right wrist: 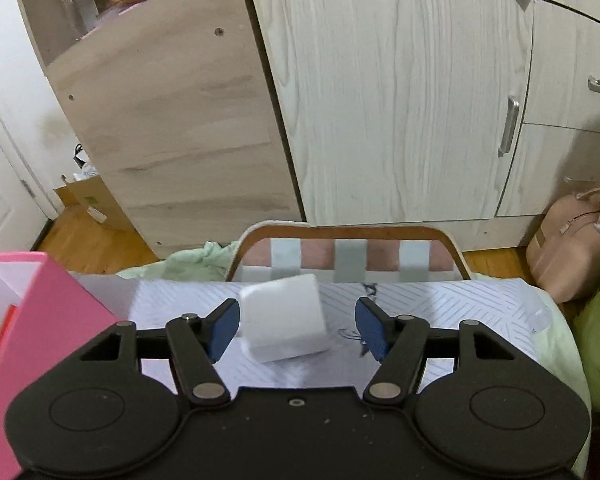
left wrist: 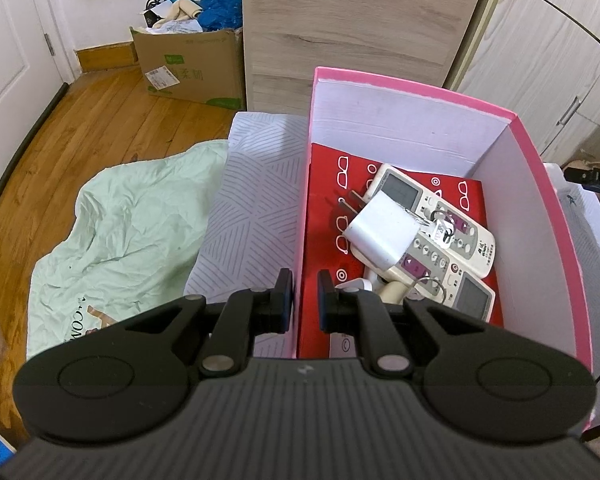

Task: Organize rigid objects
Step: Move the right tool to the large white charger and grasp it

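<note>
Left wrist view: left gripper [left wrist: 304, 298] clamps pink box [left wrist: 540, 200] wall, remotes [left wrist: 440, 232] inside; right gripper [right wrist: 296, 328] jaws apart around white block [right wrist: 284, 320], not pressing.

Soft even indoor light; fisheye-bent edges; right view motion-blurred, dim corners.

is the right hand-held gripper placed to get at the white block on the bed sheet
Probably yes. The right hand-held gripper stands open with the white block between its fingers on the striped sheet; the pads are not pressing it and nothing blocks it.
</note>
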Demonstrator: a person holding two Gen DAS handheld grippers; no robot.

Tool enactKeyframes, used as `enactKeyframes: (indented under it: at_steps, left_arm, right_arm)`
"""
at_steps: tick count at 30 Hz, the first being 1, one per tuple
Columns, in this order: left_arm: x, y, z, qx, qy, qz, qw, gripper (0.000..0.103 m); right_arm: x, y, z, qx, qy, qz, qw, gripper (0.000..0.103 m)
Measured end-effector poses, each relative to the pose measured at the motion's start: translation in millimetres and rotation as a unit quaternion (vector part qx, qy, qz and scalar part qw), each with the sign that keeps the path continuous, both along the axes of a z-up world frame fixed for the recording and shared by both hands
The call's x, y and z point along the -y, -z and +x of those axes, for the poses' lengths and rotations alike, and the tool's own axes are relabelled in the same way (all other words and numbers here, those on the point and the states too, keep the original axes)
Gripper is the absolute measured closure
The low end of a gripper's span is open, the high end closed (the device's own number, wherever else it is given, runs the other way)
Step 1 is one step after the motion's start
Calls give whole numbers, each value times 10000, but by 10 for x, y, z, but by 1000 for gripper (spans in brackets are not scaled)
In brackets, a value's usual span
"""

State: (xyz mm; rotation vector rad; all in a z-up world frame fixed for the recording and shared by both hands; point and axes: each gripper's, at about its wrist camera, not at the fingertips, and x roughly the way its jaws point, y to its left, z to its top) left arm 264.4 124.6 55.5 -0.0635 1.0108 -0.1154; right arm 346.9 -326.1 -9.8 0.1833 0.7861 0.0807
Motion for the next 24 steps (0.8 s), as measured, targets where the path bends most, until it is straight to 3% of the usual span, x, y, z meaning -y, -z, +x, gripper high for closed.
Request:
enactKeyframes:
  at_steps: [13, 16, 24]
  left_arm:
    - [0, 2, 0, -2, 0, -4, 10000, 93]
    - [8, 4, 2, 0, 14, -8, 10000, 93]
    - [45, 28, 29, -10, 74, 3, 10000, 93]
  right_arm:
    - [-202, 190, 214, -111, -160, -262, 9995, 34]
    - [-258, 189, 202, 26, -120, -506, 9986, 43]
    - [-224, 140, 144, -346, -111, -451, 9983, 42]
